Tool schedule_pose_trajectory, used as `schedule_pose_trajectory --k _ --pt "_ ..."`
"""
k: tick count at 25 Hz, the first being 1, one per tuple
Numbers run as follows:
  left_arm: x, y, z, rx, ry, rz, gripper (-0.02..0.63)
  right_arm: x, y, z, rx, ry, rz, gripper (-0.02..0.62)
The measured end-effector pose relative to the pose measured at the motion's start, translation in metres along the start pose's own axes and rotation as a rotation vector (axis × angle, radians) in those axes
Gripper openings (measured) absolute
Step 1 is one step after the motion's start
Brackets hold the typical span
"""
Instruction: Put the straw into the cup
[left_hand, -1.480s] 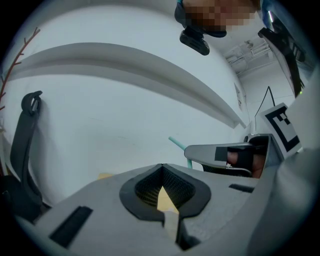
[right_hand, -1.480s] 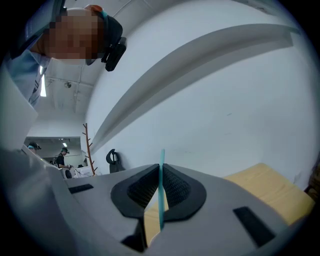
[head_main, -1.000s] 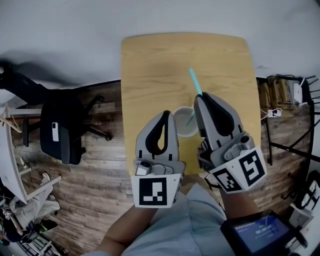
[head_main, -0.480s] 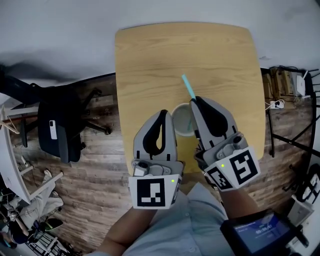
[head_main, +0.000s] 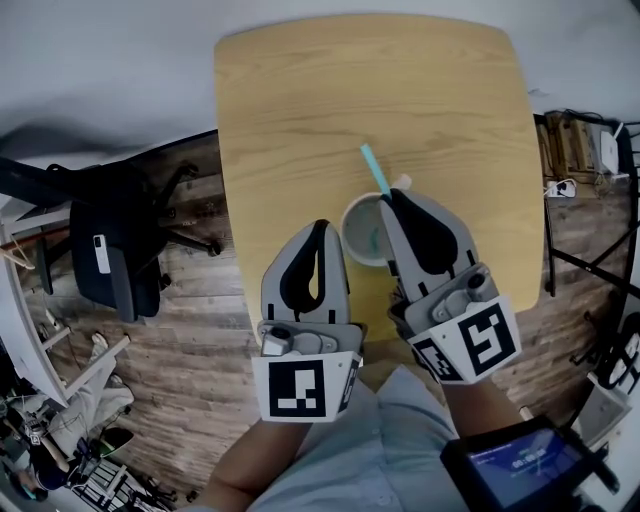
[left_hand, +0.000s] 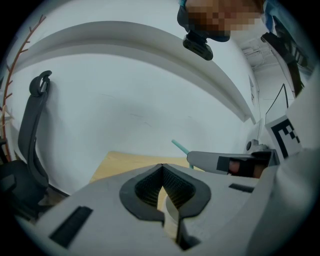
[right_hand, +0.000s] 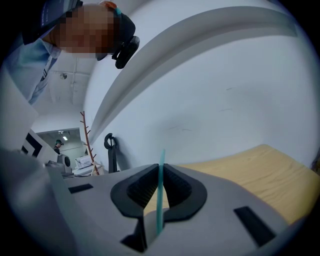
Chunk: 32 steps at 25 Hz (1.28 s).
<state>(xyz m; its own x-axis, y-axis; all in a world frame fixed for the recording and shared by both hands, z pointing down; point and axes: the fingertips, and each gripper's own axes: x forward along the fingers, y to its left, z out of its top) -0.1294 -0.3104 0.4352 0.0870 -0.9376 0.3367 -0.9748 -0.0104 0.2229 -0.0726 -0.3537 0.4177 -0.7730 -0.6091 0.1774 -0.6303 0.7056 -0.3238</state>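
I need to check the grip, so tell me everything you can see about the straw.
The straw is thin, straight, teal and plastic-looking. The right hand-held gripper is shut on it partway along. It tilts: the upper end sticks out beyond the jaws over the table, and the lower end dips inside the white cup.

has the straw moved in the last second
Yes. The teal straw, clamped in the right gripper, has gone down: its top end now sits closer to the rim of the white cup.
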Motion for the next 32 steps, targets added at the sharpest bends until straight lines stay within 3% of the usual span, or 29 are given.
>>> schedule_pose_trajectory --k 14,24,32 --pt "-0.004 -0.005 0.013 0.012 -0.024 -0.021 -0.002 -0.011 -0.008 0.010 -0.008 -0.014 -0.071 0.051" --pt "-0.033 -0.034 0.085 0.087 -0.184 -0.076 -0.002 -0.042 0.030 0.075 -0.097 -0.127 -0.067 0.002" --pt "-0.072 -0.068 0.136 0.130 -0.300 -0.126 -0.002 -0.083 0.054 0.129 -0.178 -0.223 -0.094 0.000"
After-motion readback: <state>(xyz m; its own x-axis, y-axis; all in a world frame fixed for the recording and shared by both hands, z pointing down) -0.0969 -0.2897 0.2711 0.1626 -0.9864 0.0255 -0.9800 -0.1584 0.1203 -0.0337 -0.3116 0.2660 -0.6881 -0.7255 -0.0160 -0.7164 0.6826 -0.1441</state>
